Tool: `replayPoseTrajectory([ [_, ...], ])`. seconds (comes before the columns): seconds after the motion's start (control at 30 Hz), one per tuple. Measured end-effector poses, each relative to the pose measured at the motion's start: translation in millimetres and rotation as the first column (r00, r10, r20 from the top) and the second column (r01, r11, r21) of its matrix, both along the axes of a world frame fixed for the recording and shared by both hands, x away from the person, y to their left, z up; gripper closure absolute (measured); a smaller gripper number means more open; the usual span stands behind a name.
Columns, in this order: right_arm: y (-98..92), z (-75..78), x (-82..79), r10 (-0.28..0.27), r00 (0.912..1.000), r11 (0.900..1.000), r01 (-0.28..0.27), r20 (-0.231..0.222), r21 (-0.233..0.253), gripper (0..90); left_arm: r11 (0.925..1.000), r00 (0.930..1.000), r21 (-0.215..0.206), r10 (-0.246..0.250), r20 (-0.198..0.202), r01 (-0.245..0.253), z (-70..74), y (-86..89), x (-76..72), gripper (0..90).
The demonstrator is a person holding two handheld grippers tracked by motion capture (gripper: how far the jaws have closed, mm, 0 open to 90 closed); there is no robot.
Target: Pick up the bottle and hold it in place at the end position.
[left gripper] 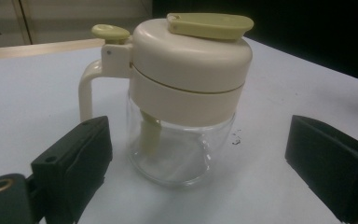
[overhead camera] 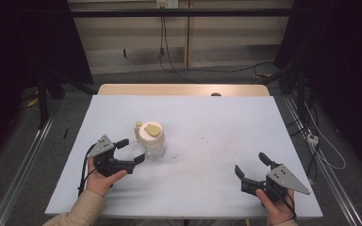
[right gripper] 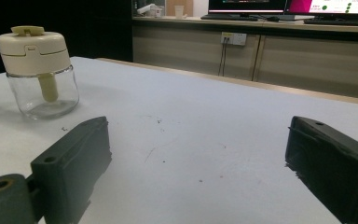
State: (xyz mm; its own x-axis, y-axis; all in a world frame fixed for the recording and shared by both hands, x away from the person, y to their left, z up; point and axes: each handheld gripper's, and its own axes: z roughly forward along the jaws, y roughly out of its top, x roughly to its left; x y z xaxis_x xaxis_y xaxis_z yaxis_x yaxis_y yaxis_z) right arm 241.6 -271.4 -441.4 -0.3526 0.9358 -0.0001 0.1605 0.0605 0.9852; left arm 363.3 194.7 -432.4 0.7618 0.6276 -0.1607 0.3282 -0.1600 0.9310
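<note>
in the high view, a beige sleeve (overhead camera: pixel 82 211) and two hands come in at the bottom edge, each holding a black two-jaw gripper over a pale grey-white table cover (overhead camera: pixel 207 122) that lies on a light wooden tabletop (overhead camera: pixel 184 89). around the table are dark curtains, a grey floor and trailing cables. the left gripper (overhead camera: pixel 133 150) has its jaws wide apart, just beside a small clear glass jar with a cream plastic lid and yellow-green flip cap (overhead camera: pixel 152 139). the right gripper (overhead camera: pixel 250 165) sits well apart from it, jaws also wide.

in the left gripper view, the jar (left gripper: pixel 182 93) stands upright between the two jaws, untouched, with a cream handle, a yellow-green thumb tab and a cream tube inside the empty glass.

in the right gripper view, the jar (right gripper: pixel 39 70) stands far left on the speckled cover; cabinets, a wall socket and monitors lie behind. no writing is legible.
</note>
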Motion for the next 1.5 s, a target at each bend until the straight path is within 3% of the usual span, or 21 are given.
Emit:
replayPoseTrajectory([
  [0.13, 0.5, 0.6, 0.1, -0.002, 1.0, 1.0, 0.002, 0.004, -0.003, 6.2, 0.9994, 1.0, 0.034, -0.005, 0.007, 0.005, -0.4, -6.8, 1.8, 9.3],
  [0.67, 0.1, 1.9, -0.5, -0.006, 0.9999, 1.0, 0.006, 0.01, 0.001, 6.3, 0.9971, 0.9995, 0.072, 0.027, -0.014, -0.026, -5.2, -33.1, 19.3, 11.5],
  [0.9, -0.5, 0.9, -0.1, -0.003, 1.0, 1.0, 0.003, 0.003, 0.006, 6.3, 0.9926, 0.9976, 0.1, 0.07, 0.002, -0.069, -4.7, -43.6, 26.5, 9.5],
  [0.97, -1.0, 1.4, -0.2, -0.003, 1.0, 1.0, 0.003, 0.007, 0.01, 6.3, 0.9932, 0.996, 0.077, 0.089, -0.014, -0.087, -6.5, -46.5, 28.9, 8.6],
  [1.07, -1.7, 1.9, -0.1, -0.009, 0.9999, 1.0, 0.009, 0.011, 0.013, 6.3, 0.9898, 0.9945, 0.096, 0.105, 0.002, -0.105, -7.4, -52.6, 31.5, 6.7],
  [1.5, -2.4, 1.6, 0.3, -0.01, 0.9999, 1.0, 0.01, 0.01, 0.013, 6.4, 0.9844, 0.9879, 0.084, 0.154, 0.018, -0.155, -13.1, -68.0, 39.6, 4.3],
])
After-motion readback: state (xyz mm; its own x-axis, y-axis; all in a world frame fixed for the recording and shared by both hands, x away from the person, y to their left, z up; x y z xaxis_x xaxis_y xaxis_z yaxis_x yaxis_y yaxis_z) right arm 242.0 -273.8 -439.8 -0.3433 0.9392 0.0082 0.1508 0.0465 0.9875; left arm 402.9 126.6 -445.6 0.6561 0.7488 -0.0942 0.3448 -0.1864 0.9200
